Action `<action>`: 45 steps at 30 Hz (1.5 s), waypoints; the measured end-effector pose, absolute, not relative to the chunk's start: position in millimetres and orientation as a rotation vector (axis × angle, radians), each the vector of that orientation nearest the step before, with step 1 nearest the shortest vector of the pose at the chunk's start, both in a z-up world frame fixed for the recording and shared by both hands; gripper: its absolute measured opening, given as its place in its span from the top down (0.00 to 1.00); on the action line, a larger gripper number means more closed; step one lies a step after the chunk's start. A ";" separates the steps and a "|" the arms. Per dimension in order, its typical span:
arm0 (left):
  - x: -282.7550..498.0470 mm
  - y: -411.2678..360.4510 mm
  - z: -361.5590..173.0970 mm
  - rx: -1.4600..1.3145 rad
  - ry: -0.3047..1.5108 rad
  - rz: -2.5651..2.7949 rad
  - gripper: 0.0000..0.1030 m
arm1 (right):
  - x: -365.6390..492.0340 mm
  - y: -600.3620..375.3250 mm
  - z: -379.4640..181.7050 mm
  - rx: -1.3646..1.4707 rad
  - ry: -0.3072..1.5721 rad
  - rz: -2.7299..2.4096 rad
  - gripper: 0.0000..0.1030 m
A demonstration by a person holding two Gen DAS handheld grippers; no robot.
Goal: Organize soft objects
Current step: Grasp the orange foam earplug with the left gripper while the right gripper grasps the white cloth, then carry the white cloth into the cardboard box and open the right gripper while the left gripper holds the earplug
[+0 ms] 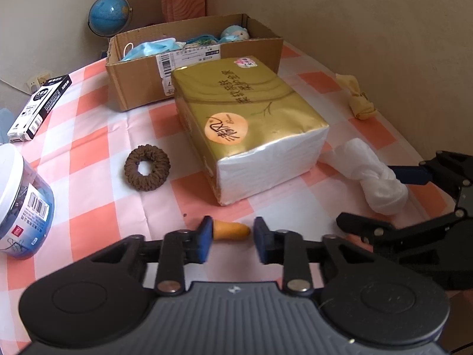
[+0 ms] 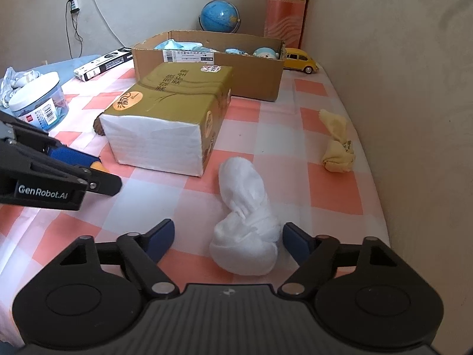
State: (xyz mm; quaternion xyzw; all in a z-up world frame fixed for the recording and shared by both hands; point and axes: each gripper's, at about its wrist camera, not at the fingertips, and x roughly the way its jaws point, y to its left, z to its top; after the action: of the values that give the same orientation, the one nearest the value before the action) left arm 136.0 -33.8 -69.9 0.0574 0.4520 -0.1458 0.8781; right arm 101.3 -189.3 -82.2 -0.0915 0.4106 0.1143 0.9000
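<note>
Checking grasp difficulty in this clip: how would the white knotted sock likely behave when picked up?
The white knotted sock looks soft and would probably squash between the right claw pads. Its twisted knot should keep it bundled, though the looser far end may droop. It seems light and unlikely to roll on the checked tablecloth.

A: Anything readable?
B: "GenRobot.AI" in white on the left gripper, at the left; Chinese print on the gold tissue pack; barcode labels on the far box and the jar, too small.
</note>
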 end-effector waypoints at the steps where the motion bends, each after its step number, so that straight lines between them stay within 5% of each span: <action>1: 136.2 -33.5 -69.8 0.116 0.942 -0.310 0.74 | 101.7 -190.2 -81.9 -0.186 0.851 0.238 0.24; 7: 137.2 -30.3 -69.1 0.117 0.948 -0.331 0.75 | 103.3 -194.3 -77.2 -0.177 0.858 0.218 0.53; 30: 105.0 -6.7 -27.1 0.239 0.891 -0.476 0.76 | 102.2 -193.0 -26.5 -0.217 0.761 0.191 0.53; 45: 111.6 21.3 -15.0 0.200 0.855 -0.479 0.76 | 209.9 -161.7 21.1 -0.303 0.633 0.218 0.53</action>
State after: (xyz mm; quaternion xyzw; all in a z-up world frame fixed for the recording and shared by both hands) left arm 111.6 21.3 -15.0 0.0960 0.4099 -0.2299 0.8775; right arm 209.9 -161.7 21.1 -0.1479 0.3096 0.1068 0.9332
